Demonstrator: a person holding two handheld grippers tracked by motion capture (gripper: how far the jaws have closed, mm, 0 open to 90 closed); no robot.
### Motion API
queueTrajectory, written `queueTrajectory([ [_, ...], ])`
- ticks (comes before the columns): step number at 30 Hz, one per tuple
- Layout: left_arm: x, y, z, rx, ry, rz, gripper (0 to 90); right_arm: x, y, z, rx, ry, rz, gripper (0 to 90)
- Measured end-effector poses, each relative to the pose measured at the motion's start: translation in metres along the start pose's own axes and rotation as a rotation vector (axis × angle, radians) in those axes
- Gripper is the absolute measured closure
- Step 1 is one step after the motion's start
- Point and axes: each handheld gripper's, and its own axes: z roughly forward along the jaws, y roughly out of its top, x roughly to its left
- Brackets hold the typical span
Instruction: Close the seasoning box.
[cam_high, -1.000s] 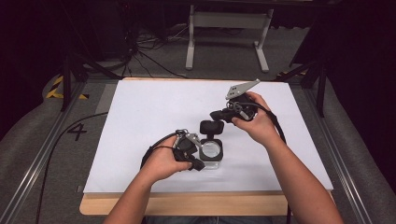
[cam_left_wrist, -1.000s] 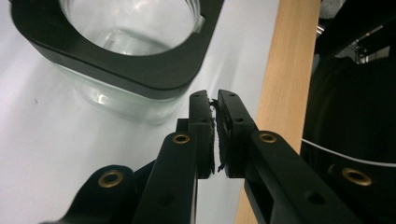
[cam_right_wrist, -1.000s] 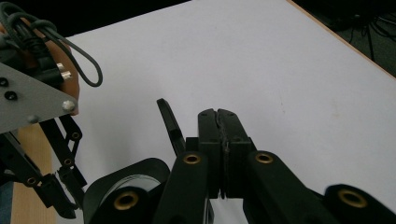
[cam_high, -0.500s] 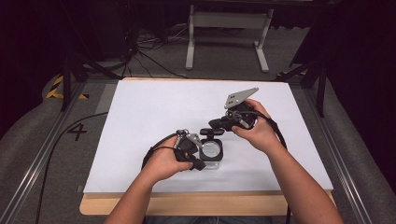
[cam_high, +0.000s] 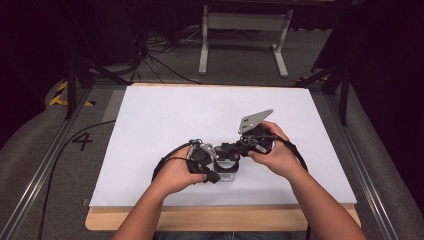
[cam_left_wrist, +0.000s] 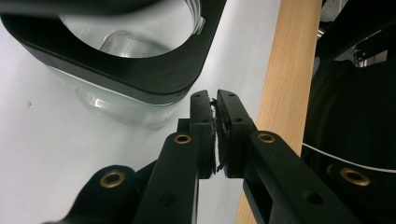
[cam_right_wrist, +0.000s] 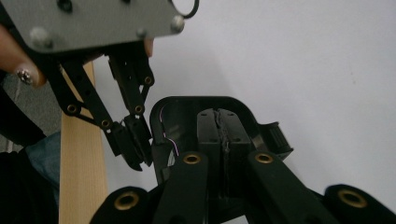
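Note:
A clear glass container with a black lid frame stands on the white sheet near the front middle. My left gripper is shut with nothing between its pads, just off the container's near side. My right gripper comes in from the right, shut, its tips over the black lid; contact is hard to judge. In the right gripper view the left gripper hangs beside the lid's corner, grey plate above it.
The white sheet covers most of the table, with open room behind and to both sides of the container. The wooden front edge lies close to my left gripper. A metal stand and cables sit on the floor beyond.
My right gripper has come down and toward the person, from above and behind the container onto its lid. The left gripper and the container have stayed in place.

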Motion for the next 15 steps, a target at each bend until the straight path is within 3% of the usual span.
queueTrajectory([
  [8,0.001,-0.001,-0.001,-0.014,0.006,-0.012,85.8,0.005,-0.014,0.011,0.040,0.020,0.011,89.0],
  [15,0.002,0.000,0.000,-0.012,0.003,-0.003,85.8,0.005,-0.018,0.012,0.021,0.023,0.018,89.2],
])
